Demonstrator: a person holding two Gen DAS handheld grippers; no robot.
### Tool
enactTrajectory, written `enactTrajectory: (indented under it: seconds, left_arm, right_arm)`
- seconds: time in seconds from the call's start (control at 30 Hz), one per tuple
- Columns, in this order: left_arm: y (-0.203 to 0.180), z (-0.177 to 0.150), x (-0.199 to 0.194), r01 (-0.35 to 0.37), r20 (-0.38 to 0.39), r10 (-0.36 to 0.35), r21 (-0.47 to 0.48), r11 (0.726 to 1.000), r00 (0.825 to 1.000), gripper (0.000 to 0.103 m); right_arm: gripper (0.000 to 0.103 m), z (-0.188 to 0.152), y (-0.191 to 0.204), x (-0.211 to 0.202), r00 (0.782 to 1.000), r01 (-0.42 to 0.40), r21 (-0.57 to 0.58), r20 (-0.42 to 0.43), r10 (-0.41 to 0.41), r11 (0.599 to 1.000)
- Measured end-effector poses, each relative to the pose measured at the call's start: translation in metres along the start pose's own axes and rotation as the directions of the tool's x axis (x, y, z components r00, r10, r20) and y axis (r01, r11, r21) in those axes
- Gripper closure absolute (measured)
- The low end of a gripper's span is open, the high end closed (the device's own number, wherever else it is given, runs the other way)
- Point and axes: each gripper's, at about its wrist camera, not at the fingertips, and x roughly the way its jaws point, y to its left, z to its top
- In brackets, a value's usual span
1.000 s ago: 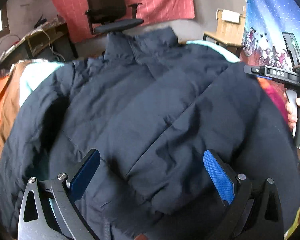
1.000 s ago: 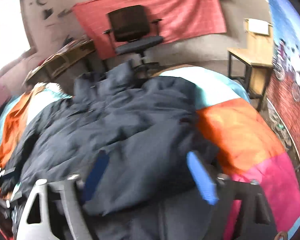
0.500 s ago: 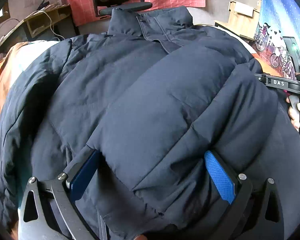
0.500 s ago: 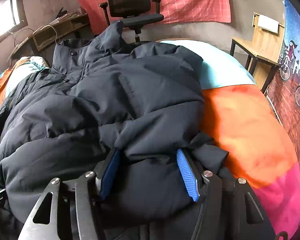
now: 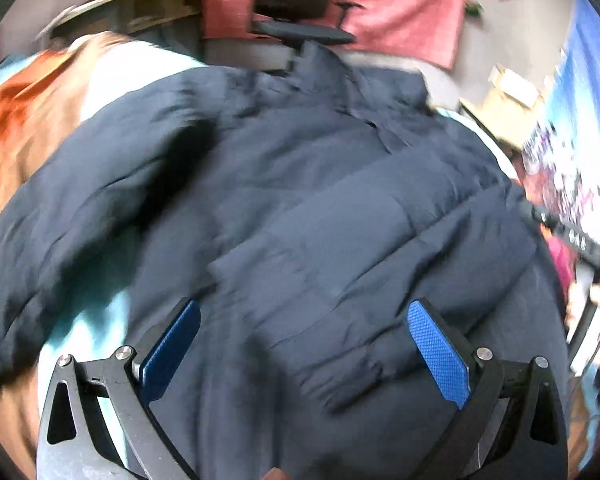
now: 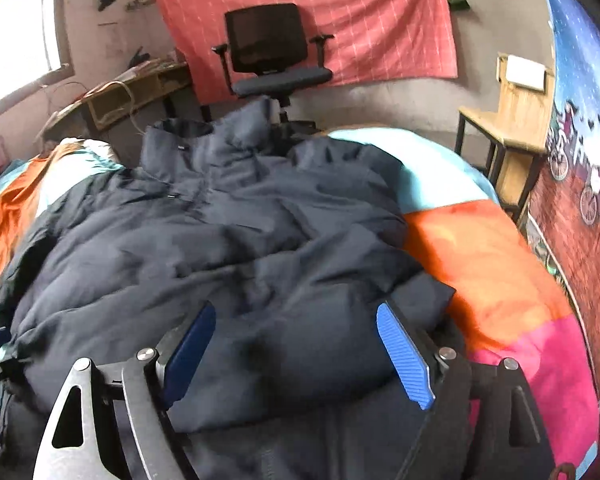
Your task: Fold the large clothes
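Presently our right gripper (image 6: 296, 350) has its fingers spread, having just released the folded sleeve lying between them; our left gripper (image 5: 304, 346) stands equally wide, gripping nothing; the jacket (image 6: 228, 232) lies flat on the bed (image 6: 500, 280), collar away, ready for folding.

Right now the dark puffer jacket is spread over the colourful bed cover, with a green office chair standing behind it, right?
Not quite: the office chair is black, not green, as the right wrist view shows. The dark puffer jacket does lie spread over the colourful bed cover.
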Motion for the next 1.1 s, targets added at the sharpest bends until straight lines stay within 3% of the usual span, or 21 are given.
enactTrajectory:
  seconds: [0.2, 0.37, 0.53, 0.67, 0.73, 0.83, 1.0, 1.1]
  left_arm:
    - [0.064, -0.023, -0.049, -0.082, 0.056, 0.095, -0.198, 0.977, 0.994, 0.001]
    - [0.131, -0.047, -0.072, -0.164, 0.039, 0.193, -0.383, 0.909, 0.980, 0.001]
    - [0.192, -0.065, -0.084, -0.186, 0.036, 0.245, -0.548, 0.816, 0.969, 0.001]
    - [0.226, -0.074, -0.081, -0.207, 0.004, 0.271, -0.638, 0.742, 0.962, 0.001]
    - [0.243, -0.082, -0.077, -0.221, -0.029, 0.288, -0.713, 0.666, 0.957, 0.001]
    - [0.262, -0.093, -0.075, -0.224, -0.055, 0.293, -0.782, 0.582, 0.955, 0.001]
    - [0.270, -0.088, -0.079, -0.242, -0.039, 0.344, -0.785, 0.570, 0.938, 0.002]
    - [0.276, -0.087, -0.080, -0.230, -0.027, 0.352, -0.804, 0.549, 0.936, 0.006]
  right_arm:
    - [0.014, 0.003, 0.069, -0.021, 0.996, -0.080, -0.129, 0.023, 0.084, 0.988]
    - [0.014, -0.008, 0.142, -0.025, 0.981, -0.195, -0.260, -0.029, 0.194, 0.946]
    - [0.014, -0.027, 0.210, -0.019, 0.964, -0.262, -0.377, -0.069, 0.256, 0.888]
    - [0.014, -0.031, 0.245, -0.006, 0.966, -0.255, -0.394, -0.066, 0.250, 0.883]
    - [0.014, -0.029, 0.258, 0.004, 0.967, -0.253, -0.376, -0.070, 0.245, 0.891]
    - [0.014, -0.023, 0.273, 0.022, 0.976, -0.219, -0.349, -0.070, 0.207, 0.911]
    - [0.014, -0.008, 0.289, 0.051, 0.983, -0.186, -0.318, -0.062, 0.175, 0.930]
    - [0.014, -0.003, 0.297, 0.066, 0.985, -0.175, -0.324, -0.060, 0.164, 0.930]
